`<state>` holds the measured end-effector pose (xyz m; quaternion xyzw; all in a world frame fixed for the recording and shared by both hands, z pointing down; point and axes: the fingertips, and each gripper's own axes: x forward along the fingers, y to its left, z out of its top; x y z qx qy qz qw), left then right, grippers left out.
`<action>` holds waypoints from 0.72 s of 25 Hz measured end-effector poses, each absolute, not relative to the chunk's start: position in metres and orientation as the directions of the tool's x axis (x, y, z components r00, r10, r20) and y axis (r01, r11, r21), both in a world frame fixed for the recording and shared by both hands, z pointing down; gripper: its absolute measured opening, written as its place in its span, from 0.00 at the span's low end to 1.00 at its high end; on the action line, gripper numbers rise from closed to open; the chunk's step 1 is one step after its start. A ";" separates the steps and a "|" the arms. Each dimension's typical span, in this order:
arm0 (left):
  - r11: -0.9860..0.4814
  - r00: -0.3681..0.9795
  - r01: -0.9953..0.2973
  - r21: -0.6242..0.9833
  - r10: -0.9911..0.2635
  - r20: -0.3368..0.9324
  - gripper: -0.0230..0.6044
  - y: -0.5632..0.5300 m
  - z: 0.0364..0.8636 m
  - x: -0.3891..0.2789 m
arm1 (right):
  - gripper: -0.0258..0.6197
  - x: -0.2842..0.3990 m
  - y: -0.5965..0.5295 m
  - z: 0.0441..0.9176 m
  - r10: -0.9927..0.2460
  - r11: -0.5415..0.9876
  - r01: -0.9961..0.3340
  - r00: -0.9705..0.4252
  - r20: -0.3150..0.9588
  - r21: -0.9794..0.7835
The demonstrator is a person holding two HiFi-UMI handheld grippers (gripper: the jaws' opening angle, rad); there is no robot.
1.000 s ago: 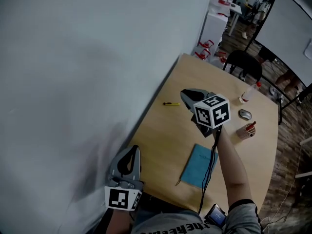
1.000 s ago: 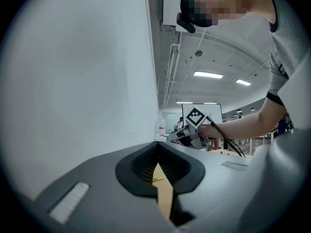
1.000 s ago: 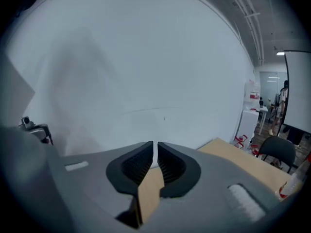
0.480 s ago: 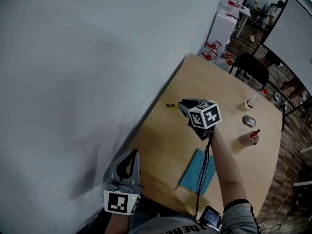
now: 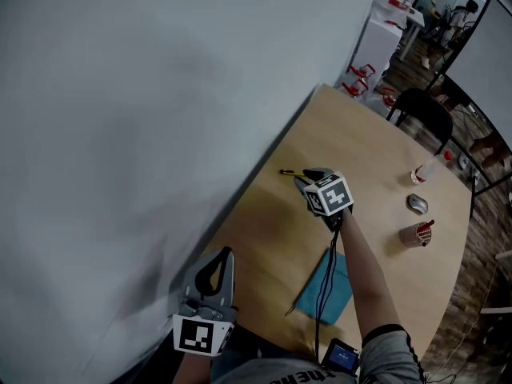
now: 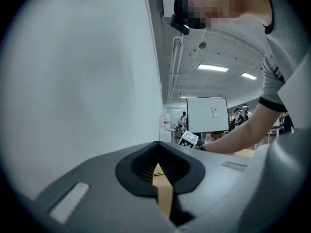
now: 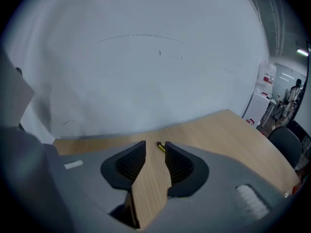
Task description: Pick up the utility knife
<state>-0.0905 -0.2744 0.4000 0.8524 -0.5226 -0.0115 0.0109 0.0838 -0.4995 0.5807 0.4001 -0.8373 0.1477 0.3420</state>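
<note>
the right arm (image 5: 364, 274) reaches out nearly straight from the lower right of the head view toward the middle of the frame, forearm bare, with a black cable running along it. the right gripper (image 5: 306, 178) at its end tips downward over the wooden table (image 5: 384, 142), marker cube facing up. its jaws have just been opening and now stand well apart with only bare tabletop between them; they grip nothing. the utility knife (image 5: 292, 172), a slim yellow and black thing, lies flat on the table just past the jaw tips, to their upper left, close to the grey wall (image 5: 144, 134). in the right gripper view it sits right beyond the gap between the tips.

the left gripper (image 5: 226, 254) is at the lower left of the head view, held close to the body by the table's near edge and pointing level along the wall. its jaws meet at the tips and hold nothing.

a blue notebook (image 5: 332, 282) lies beside the right forearm.
</note>
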 end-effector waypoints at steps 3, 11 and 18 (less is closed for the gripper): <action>-0.446 0.446 -0.895 0.027 -0.895 -0.002 0.07 -0.277 0.404 -0.090 | 0.26 0.087 -0.503 0.596 -0.561 0.648 -0.760 -0.427 0.709 0.055; -0.425 0.425 -0.905 0.019 -0.905 0.026 0.07 -0.285 0.409 -0.091 | 0.29 0.095 -0.514 0.630 -0.544 0.659 -0.744 -0.371 0.752 0.109; -0.416 0.416 -0.909 0.024 -0.908 0.054 0.07 -0.292 0.418 -0.091 | 0.29 0.095 -0.526 0.648 -0.545 0.670 -0.730 -0.364 0.755 0.132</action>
